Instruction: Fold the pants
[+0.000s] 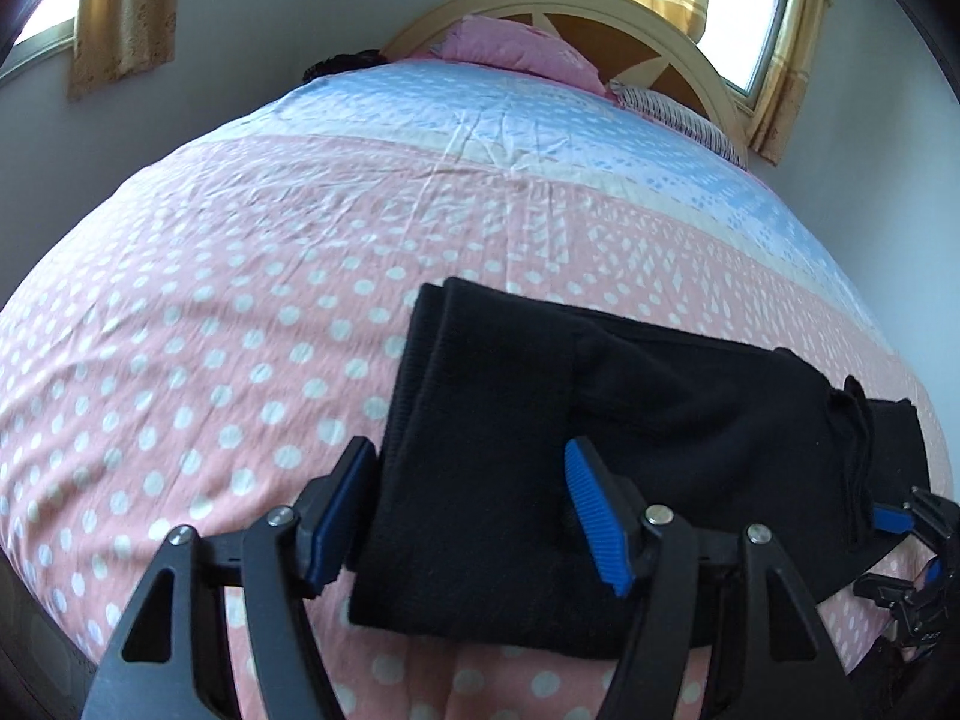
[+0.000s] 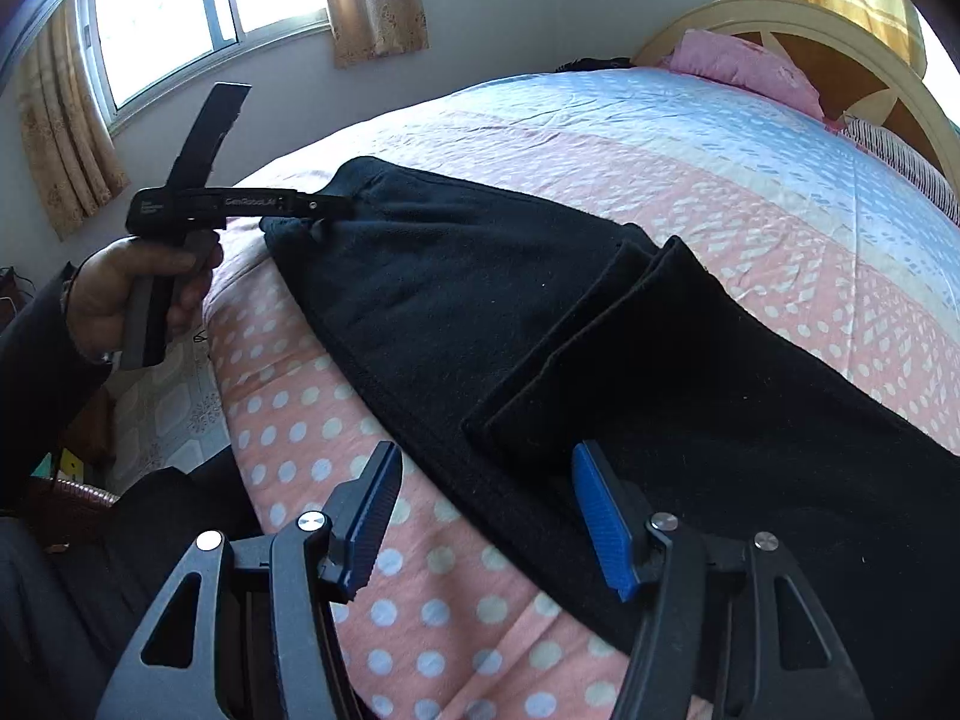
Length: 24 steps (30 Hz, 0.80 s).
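Black pants (image 1: 630,456) lie folded lengthwise on the polka-dot bedspread (image 1: 240,312), near the bed's front edge. My left gripper (image 1: 474,516) is open, its blue pads on either side of the pants' left end, holding nothing. In the right wrist view the pants (image 2: 510,324) run from upper left to lower right, with leg ends layered on top. My right gripper (image 2: 486,519) is open over the pants' near edge, holding nothing. The left gripper also shows in the right wrist view (image 2: 324,207), at the pants' far end. The right gripper shows at the left wrist view's right edge (image 1: 906,534).
A pink pillow (image 1: 510,51) and a striped pillow (image 1: 684,114) lie by the wooden headboard (image 1: 672,42). Curtained windows (image 2: 198,6) stand behind. The bed's edge drops to a patterned floor (image 2: 168,408) at left. My hand (image 2: 138,294) holds the left gripper's handle.
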Tool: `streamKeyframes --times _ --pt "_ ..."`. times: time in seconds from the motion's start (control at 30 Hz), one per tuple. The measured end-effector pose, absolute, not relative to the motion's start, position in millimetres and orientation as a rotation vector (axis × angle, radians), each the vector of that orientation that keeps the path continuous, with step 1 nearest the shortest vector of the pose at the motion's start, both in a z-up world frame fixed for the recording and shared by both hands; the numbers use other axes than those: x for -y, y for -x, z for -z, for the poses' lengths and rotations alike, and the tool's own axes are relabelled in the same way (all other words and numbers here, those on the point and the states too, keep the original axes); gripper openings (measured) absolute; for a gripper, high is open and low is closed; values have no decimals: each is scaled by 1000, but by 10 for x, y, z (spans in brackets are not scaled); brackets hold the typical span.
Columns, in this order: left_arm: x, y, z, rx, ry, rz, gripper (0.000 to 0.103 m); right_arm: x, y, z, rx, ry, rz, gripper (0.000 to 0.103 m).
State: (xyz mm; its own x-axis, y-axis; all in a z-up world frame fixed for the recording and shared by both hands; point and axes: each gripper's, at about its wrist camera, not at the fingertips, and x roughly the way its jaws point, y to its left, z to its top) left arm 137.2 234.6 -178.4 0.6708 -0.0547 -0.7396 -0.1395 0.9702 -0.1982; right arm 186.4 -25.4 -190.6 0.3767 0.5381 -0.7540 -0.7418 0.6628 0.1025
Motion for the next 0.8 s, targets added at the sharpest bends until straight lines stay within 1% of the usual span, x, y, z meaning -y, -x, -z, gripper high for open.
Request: streamKeyframes --times 0.23,0.47,0.63,0.67,0.7,0.8 --pt "-2340 -1444 1783 -842 239 -24 67 506 -1610 1828 -779 187 -833 61" --pt "-2329 -1425 1767 -857 244 -46 57 628 -1465 1788 -722 157 -857 61" --pt "-2361 -1431 1778 -862 254 -39 55 723 -1478 1816 -714 99 -845 61" --pt "-2367 -1439 1776 -864 248 -36 55 737 -1470 1822 -712 93 -843 61" --pt "-2367 -1447 1769 -867 242 -35 59 751 -1469 1823 -710 89 -841 61" --pt "-2390 -1449 1736 -866 232 -55 65 769 -1454 1823 -704 93 -836 61"
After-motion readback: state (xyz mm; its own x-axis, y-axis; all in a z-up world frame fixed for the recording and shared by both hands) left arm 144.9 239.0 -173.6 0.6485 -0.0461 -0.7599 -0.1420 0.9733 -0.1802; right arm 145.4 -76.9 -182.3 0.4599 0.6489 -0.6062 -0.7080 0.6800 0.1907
